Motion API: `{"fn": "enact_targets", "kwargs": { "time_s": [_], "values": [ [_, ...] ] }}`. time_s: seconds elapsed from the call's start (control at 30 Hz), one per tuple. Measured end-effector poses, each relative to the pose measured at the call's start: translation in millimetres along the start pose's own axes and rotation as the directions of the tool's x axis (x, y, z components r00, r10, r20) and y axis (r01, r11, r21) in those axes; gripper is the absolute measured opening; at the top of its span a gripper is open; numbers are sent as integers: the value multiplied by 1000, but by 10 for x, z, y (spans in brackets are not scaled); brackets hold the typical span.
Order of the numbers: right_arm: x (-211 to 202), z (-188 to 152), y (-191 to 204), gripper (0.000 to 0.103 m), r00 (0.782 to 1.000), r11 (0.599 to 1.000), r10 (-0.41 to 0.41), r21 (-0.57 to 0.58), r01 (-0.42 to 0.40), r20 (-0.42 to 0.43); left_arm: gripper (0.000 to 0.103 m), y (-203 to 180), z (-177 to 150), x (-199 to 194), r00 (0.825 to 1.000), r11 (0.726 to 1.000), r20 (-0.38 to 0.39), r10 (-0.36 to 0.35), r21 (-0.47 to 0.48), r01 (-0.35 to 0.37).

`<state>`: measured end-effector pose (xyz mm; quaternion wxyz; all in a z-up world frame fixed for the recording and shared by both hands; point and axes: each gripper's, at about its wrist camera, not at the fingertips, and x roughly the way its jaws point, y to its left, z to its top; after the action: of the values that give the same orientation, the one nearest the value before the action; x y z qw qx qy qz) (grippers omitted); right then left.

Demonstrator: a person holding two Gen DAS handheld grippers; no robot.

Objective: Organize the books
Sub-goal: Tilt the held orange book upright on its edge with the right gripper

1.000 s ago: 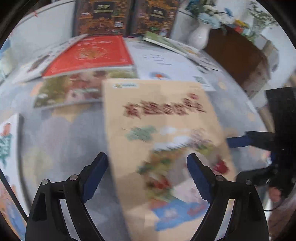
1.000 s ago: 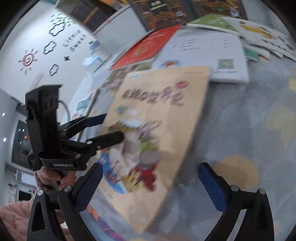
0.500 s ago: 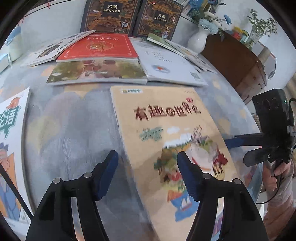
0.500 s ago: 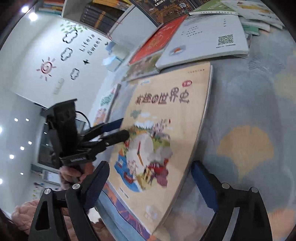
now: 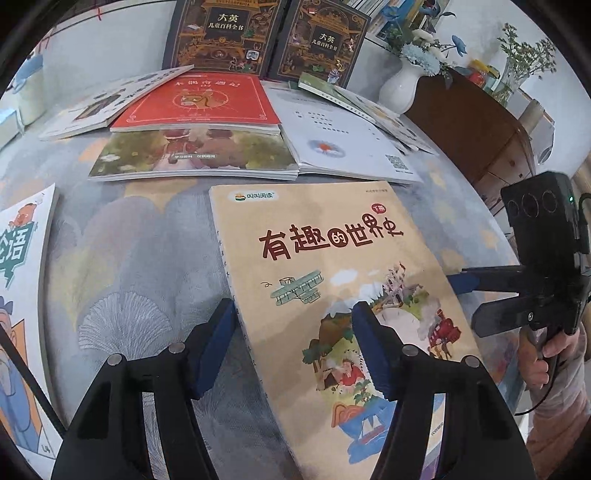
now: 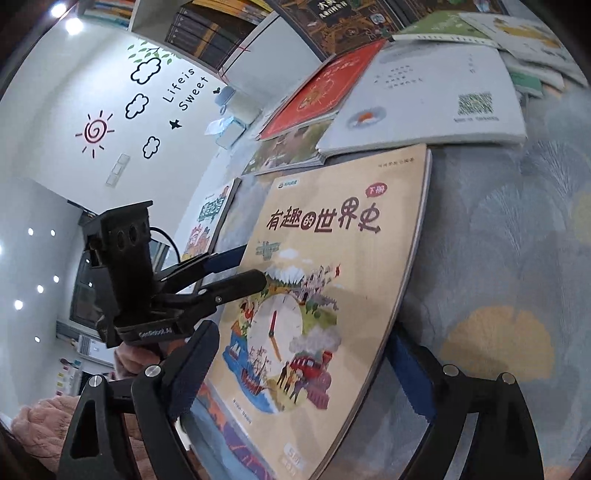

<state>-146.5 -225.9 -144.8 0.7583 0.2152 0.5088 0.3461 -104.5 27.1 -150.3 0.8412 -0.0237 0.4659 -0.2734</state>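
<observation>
A tan picture book (image 5: 332,258) with a brown Chinese title lies flat on the patterned cloth (image 5: 129,258), its near end resting on another book with an orange and purple cover (image 6: 229,443). My left gripper (image 5: 293,347) is open and straddles the book's spine edge, one finger left of the spine and the other over the cover. From the right wrist view the left gripper (image 6: 251,267) sits at the tan book's (image 6: 332,277) left side. My right gripper (image 6: 299,369) is open around its near right corner, the right pad just outside the page edge. The right gripper (image 5: 463,302) shows beside the book.
Behind lie a red book (image 5: 195,103), a green-covered book (image 5: 192,155) and a white book with a QR code (image 5: 343,147). Two dark volumes (image 5: 221,33) lean on the wall. A white vase (image 5: 399,88) and brown cabinet (image 5: 472,129) stand right. A cartoon book (image 5: 22,258) lies left.
The tan book was blurred in motion a second ago and now lies still. The left gripper's fingers have drawn closer together; the right gripper's narrowed slightly.
</observation>
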Motion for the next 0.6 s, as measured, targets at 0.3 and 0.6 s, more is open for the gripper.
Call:
{"fn": "enact_targets", "kwargs": {
  "time_s": [0.3,0.6],
  "values": [
    [-26,52,-148,45,999,999,-44,6,44,22,62,23,-22,-7,1000,1000,17,-6,-2,6],
    [-20,137,-392,21,999,996,45,72,-47,24,44,78,-57,-42,998,998,46,32,-54,-30]
  ]
}}
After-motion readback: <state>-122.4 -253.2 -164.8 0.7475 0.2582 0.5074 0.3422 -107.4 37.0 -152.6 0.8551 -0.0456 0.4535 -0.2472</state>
